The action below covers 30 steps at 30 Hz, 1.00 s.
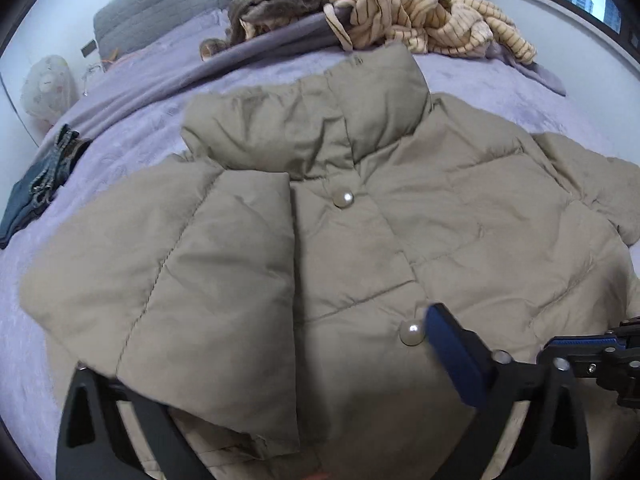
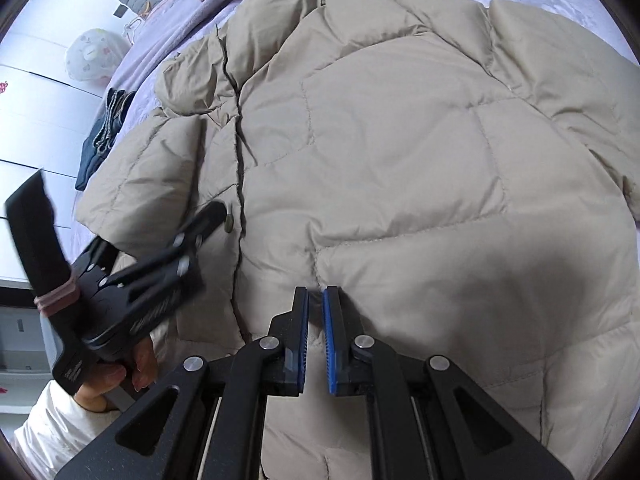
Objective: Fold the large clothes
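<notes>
1. The puffer jacket (image 1: 360, 240) lies spread front-up on the bed (image 1: 120, 128), filling the space just ahead of and beneath both pairs of jaws; its stand-up collar (image 1: 312, 120) sits farthest ahead of them.
2. The left gripper (image 2: 160, 272) has its jaws spread wide and released, nothing between them. One quilted flap (image 1: 224, 280) is already laid inward over the front, lying over the near side of those jaws in the left wrist view.
3. The right gripper (image 2: 316, 340) has its jaws nearly clenched with only a thin gap, and I see no fabric caught in it (they hover above the right front panel).
4. Judged from this, the next step is to bring the opposite side across. Take a thick pinch of the outer edge well to the right of the right jaws, lift it clear of the puffed panel, and lay it flat toward the button line (image 1: 410, 332).
5. The pearl buttons could snag a pad, so keep clear of them.
6. Far beyond the jaws lie a striped garment (image 1: 432, 12), a grey blanket (image 1: 224, 60) and folded jeans (image 1: 44, 184) off to the left; none crowds the fold.
</notes>
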Tool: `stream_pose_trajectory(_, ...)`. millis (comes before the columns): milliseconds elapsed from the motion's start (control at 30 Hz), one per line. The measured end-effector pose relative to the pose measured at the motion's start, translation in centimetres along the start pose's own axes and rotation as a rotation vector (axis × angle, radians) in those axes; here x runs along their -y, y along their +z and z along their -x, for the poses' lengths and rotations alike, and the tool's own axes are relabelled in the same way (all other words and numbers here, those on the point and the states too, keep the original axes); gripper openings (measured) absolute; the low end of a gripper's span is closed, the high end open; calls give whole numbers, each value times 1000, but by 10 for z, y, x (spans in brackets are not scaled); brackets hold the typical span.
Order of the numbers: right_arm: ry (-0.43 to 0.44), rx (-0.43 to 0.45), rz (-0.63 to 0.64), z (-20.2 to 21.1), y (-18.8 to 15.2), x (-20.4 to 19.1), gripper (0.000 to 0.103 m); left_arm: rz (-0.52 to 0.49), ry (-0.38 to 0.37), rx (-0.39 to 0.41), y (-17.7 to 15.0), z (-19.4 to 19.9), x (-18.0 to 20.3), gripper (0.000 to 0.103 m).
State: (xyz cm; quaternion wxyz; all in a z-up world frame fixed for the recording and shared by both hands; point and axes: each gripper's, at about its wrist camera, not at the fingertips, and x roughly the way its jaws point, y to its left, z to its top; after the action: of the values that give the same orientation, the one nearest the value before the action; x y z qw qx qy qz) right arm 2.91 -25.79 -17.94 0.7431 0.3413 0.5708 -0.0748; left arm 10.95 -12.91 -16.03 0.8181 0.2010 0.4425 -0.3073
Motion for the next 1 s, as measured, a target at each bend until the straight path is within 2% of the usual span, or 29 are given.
stream_pose_trajectory(100, -12, 9, 36, 7, 4, -6, 13, 18, -3, 6, -3, 14, -13, 103)
stream_pose_trajectory(133, -22, 16, 60, 11, 3, -10, 28, 37, -9, 19, -7, 25, -21, 103)
stream_pose_trajectory(167, -38, 27, 91, 17, 0, -13, 60, 61, -13, 35, -11, 35, -33, 103)
stream_pose_trajectory(200, -60, 46, 138, 19, 2, -26, 75, 93, -6, 50, -13, 43, -48, 103)
stream_pose_trajectory(233, -64, 70, 179, 25, -1, -32, 86, 130, 17, 63, -17, 51, -64, 103)
stream_pose_trajectory(300, -67, 106, 297, 27, -1, -63, 86, 222, 64, 62, -27, 61, -105, 100)
stream_pose_trajectory(367, -95, 130, 426, 24, -3, -96, 86, 329, 119, 23, -40, 59, -148, 76)
stream_pose_trajectory(500, -218, 159, 708, -8, -21, -170, 86, 520, 133, -68, -70, 37, -212, 75)
stream_pose_trajectory(600, -342, 207, 872, -38, -33, -210, 86, 520, 169, -106, -86, 20, -222, 75)
stream_pose_trajectory(633, -363, 227, 891, -45, -30, -218, 86, 510, 184, -116, -89, 15, -221, 75)
stream_pose_trajectory(700, -382, 271, 846, -45, -17, -219, 85, 511, 192, -128, -93, 8, -220, 75)
stream_pose_trajectory(800, -340, 323, 625, -21, 18, -188, 85, 528, 190, -124, -93, 4, -217, 75)
stream_pose_trajectory(833, -311, 326, 555, -17, 26, -172, 84, 529, 190, -124, -94, 3, -217, 75)
stream_pose_trajectory(867, -255, 316, 469, -9, 33, -151, 71, 527, 191, -125, -94, 4, -216, 75)
stream_pose_trajectory(900, -202, 299, 395, -4, 37, -132, 52, 524, 192, -126, -94, 3, -216, 75)
stream_pose_trajectory(933, -139, 267, 307, -2, 41, -110, 2, 520, 192, -127, -94, 2, -215, 75)
stream_pose_trajectory(1000, -42, 213, 122, -5, 42, -65, 4, 514, 187, -125, -93, 0, -214, 75)
